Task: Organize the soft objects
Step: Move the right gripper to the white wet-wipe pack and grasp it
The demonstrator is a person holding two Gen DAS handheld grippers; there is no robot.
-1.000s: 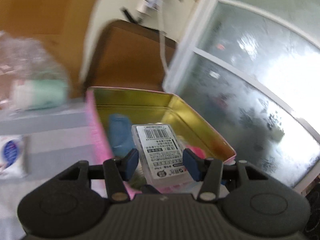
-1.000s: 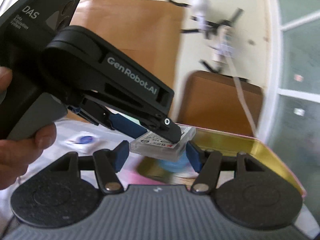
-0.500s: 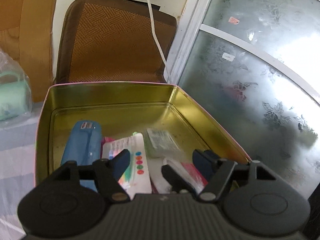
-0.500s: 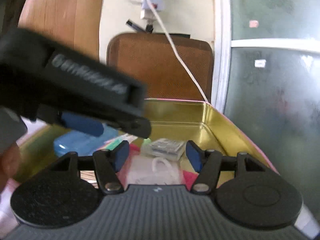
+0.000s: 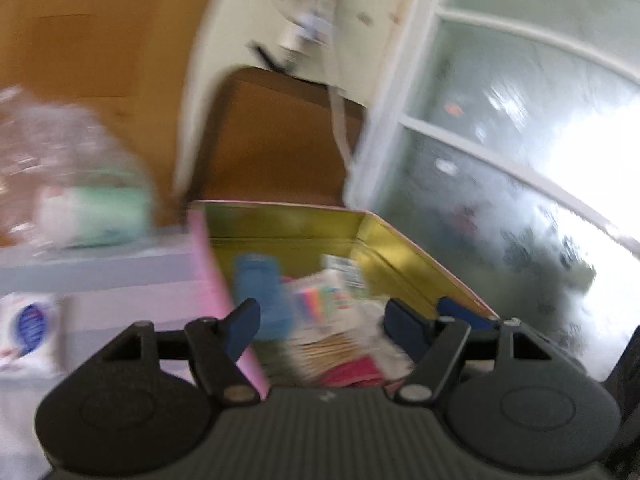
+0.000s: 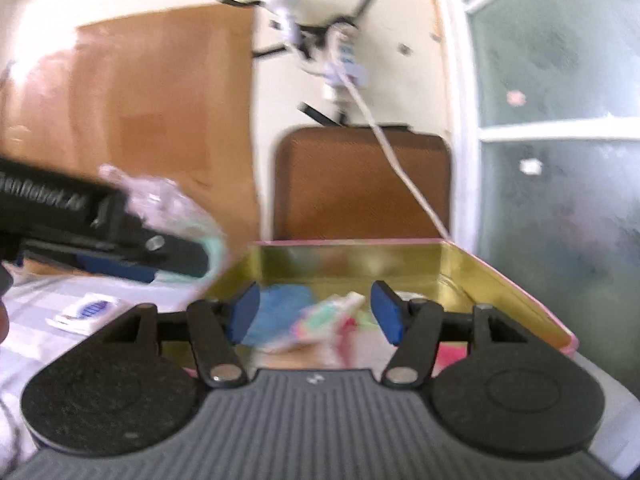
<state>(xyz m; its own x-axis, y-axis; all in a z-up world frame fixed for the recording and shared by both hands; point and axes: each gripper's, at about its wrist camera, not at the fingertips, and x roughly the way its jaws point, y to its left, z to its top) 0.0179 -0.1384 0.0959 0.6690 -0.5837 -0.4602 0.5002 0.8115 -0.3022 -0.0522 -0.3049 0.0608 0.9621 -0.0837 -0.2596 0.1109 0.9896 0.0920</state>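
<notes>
Above the near edge of the gold-lined tin (image 5: 404, 240), the left gripper (image 5: 320, 320) stands released and empty. The right gripper (image 6: 316, 312) is closing on nothing. Soft packets (image 5: 320, 300) lie inside the tin; a white packet (image 5: 28, 328) rests at nine o'clock on the table.

tin (image 5: 400, 258) – gold inside, pink outside | case (image 5: 260, 296) – blue | chair (image 6: 360, 184) – brown

We see the pink, gold-lined open tin (image 5: 404, 248) on the table, holding a blue pack (image 5: 260, 292), white packets, something red (all blurred).
</notes>
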